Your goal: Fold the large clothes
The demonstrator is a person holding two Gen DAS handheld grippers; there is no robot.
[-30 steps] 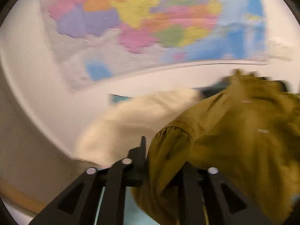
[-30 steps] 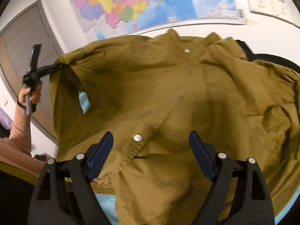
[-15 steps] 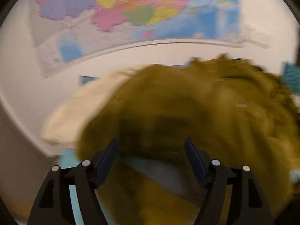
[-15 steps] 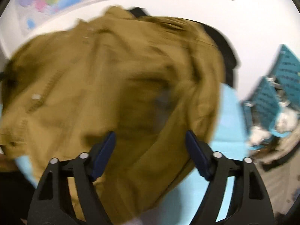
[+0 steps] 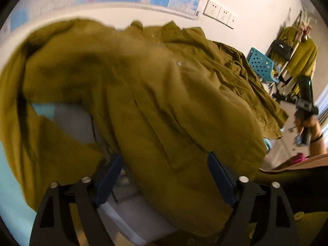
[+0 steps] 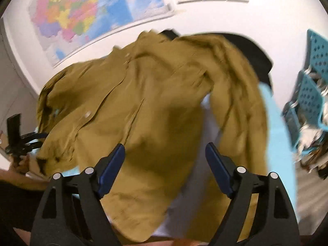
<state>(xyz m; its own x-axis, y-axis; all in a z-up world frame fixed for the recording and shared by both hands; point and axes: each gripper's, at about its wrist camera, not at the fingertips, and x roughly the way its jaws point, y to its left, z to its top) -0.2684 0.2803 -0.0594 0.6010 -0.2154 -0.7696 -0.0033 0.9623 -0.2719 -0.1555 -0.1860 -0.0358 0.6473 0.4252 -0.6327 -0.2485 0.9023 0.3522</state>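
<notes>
1. A surface covered in light blue (image 6: 274, 123) carries everything in front of me; whether it is a bed or a table I cannot tell.
2. An olive-brown shirt (image 6: 147, 106) lies spread and rumpled on it, filling most of the space ahead of my right gripper (image 6: 165, 164) and running between its wide-apart fingers.
3. Bare blue shows to the right of that gripper, beyond the shirt's sleeve.
4. Ahead of my left gripper (image 5: 164, 176), the same shirt (image 5: 164, 106) lies in folds, with blue cover (image 5: 12, 201) showing to the left.
5. A dark garment (image 6: 254, 51) lies past the shirt's far edge, partly under it.
</notes>
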